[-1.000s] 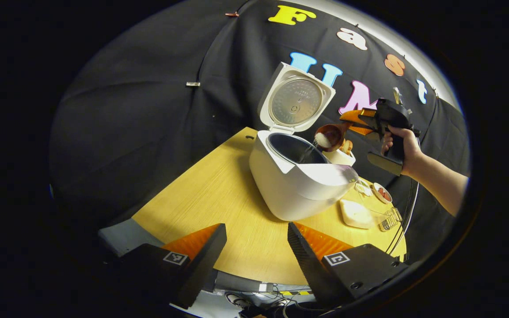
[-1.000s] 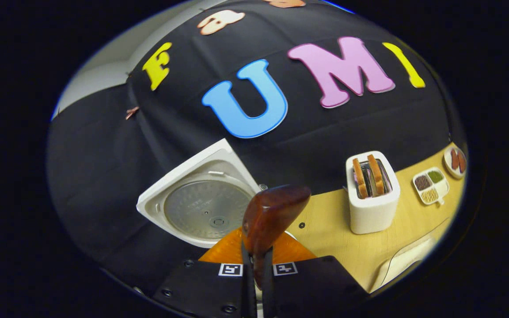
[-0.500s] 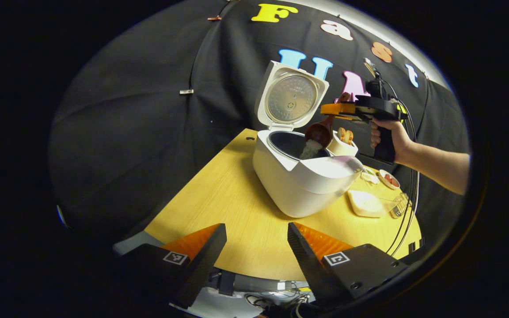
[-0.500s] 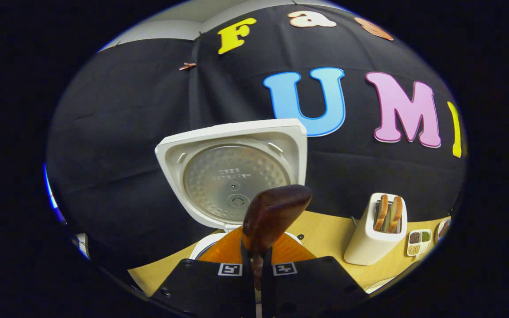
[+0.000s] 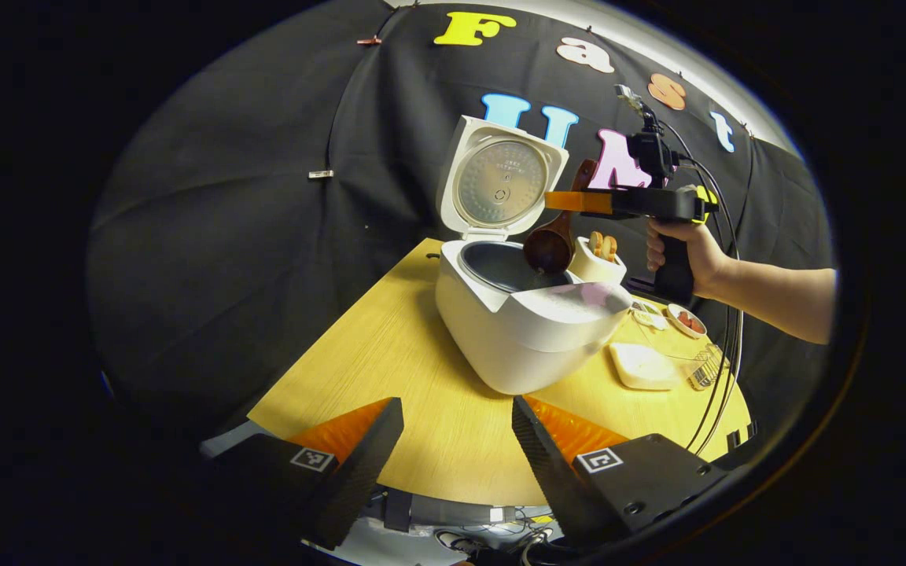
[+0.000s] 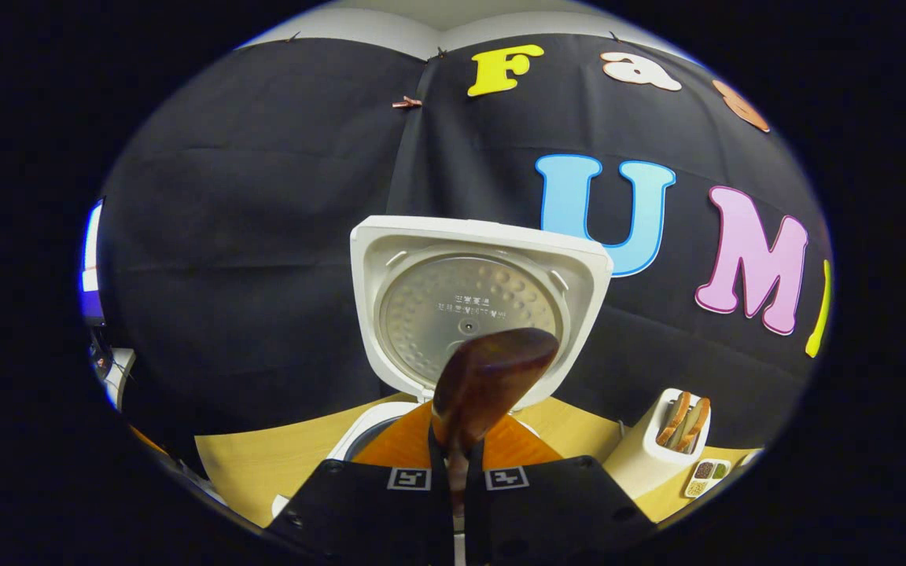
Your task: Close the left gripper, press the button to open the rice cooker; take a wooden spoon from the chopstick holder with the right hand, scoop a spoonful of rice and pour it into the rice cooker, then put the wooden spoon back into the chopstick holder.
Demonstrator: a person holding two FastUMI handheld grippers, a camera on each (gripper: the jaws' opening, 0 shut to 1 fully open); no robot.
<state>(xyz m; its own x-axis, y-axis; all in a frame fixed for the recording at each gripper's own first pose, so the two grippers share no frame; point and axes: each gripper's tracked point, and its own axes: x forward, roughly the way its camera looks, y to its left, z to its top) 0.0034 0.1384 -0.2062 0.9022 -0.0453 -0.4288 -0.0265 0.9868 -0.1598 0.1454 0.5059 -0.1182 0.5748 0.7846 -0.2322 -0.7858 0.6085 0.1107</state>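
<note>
Pale wood grain covers the surface (image 5: pixel 390 346), and the white rice cooker (image 5: pixel 524 330) stands at the centre of the left gripper view with its lid (image 5: pixel 500 181) raised upright behind the dark inner pot. Above the pot's right rim hangs the wooden spoon (image 5: pixel 551 244), bowl down and tilted, its handle clamped in the right gripper (image 5: pixel 579 201), which a hand (image 5: pixel 685 251) holds level at the right of the frame. In the right gripper view the right gripper (image 6: pixel 458 479) sits at the bottom centre, its fingers closed tight on the spoon's handle, the brown bowl (image 6: pixel 488 377) rising in front of the open lid (image 6: pixel 476 306). The left gripper (image 5: pixel 457 440), low in its own view, stands wide open and holds nothing. A white toaster (image 6: pixel 653 444) with bread slices stands at the lower right, beside a small divided dish (image 6: pixel 703 475).
</note>
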